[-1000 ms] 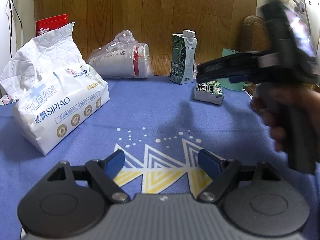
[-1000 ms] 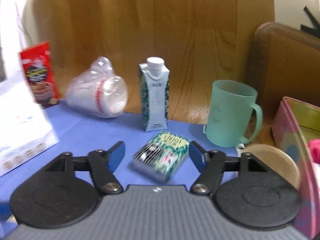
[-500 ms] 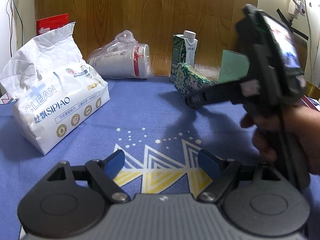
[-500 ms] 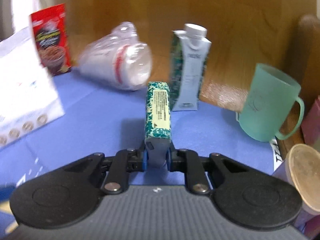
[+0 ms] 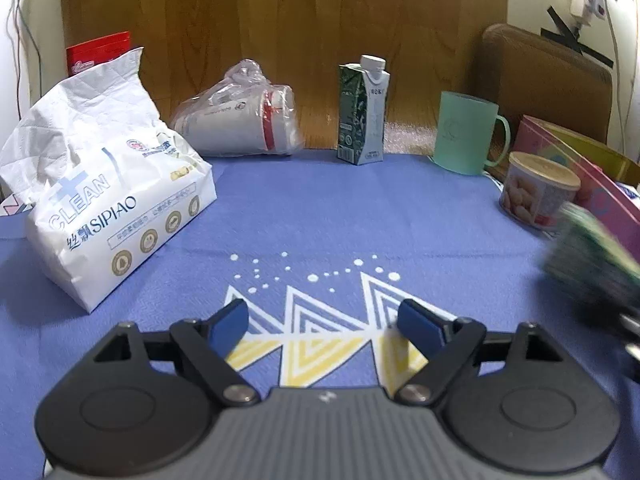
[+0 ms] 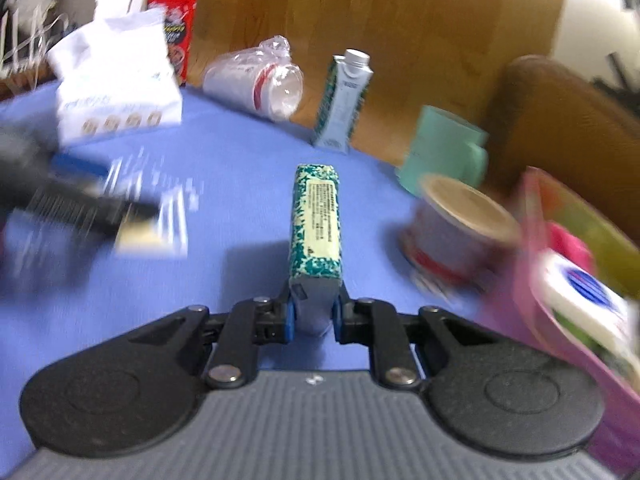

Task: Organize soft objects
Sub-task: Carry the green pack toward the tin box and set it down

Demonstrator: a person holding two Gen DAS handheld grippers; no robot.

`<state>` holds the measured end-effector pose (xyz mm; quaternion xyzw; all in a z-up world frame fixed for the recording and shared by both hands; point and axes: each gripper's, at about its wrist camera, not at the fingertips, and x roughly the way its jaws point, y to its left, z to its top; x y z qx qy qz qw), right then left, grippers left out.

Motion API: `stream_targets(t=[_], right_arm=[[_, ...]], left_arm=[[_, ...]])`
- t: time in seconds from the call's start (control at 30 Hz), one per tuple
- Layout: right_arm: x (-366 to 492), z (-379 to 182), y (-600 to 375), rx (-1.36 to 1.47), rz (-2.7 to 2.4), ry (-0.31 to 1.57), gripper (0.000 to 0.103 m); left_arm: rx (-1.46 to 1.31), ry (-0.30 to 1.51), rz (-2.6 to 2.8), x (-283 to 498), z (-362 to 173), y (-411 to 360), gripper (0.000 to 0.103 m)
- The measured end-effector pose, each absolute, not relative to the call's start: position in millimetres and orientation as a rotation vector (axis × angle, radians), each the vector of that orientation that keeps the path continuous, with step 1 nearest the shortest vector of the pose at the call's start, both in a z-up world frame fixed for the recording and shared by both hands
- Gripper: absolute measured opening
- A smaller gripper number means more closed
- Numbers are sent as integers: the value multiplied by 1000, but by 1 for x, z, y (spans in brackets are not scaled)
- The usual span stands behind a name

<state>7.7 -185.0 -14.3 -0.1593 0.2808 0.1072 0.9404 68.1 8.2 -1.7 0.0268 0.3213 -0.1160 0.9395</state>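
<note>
Right tool [image 6: 314, 316]: angled downward, clamped on green-speckled tissue pack [image 6: 317, 220]. Left tool [image 5: 326, 324]: angled downward, fingers apart, empty, above tabletop [image 5: 320, 208].

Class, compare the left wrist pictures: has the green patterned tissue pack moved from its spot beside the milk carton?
Yes. The green patterned tissue pack has left the milk carton and now sits blurred at the right edge, past the snack can, clamped in the right gripper.

Green-speckled tissue pack [image 6: 317, 216], edge-up, clamped

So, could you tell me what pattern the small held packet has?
Green-and-white speckled packet, clearest in the right wrist view.
</note>
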Motion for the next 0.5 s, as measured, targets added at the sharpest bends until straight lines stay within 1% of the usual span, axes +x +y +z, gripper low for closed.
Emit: stream_targets(t=[0.17, 0.2, 0.23, 0.27, 0.3, 0.33, 0.4, 0.5], right_arm=[[-71, -25, -216, -491, 55, 533, 23], [-84, -28, -218, -527, 18, 528, 26], [-97, -31, -220, -551, -8, 522, 36], [-109, -32, -221, -561, -21, 509, 43], [-120, -32, -222, -562, -25, 495, 54], [-127, -32, -223, -552, -19, 484, 63], [-140, -29, -227, -493, -8, 470, 70], [-150, -26, -238, -350, 10, 470, 71]], left_arm=[[75, 638, -273, 54, 2, -7, 86], [32, 652, -319, 50, 4, -11, 86], [-8, 667, -369, 45, 5, -16, 86], [-33, 675, -414, 40, 7, -22, 86], [-41, 678, -462, 33, 9, -32, 86], [-34, 677, -506, 28, 13, -41, 86], [-14, 672, -582, 17, 19, -59, 85], [-7, 673, -679, 3, 30, -81, 84]])
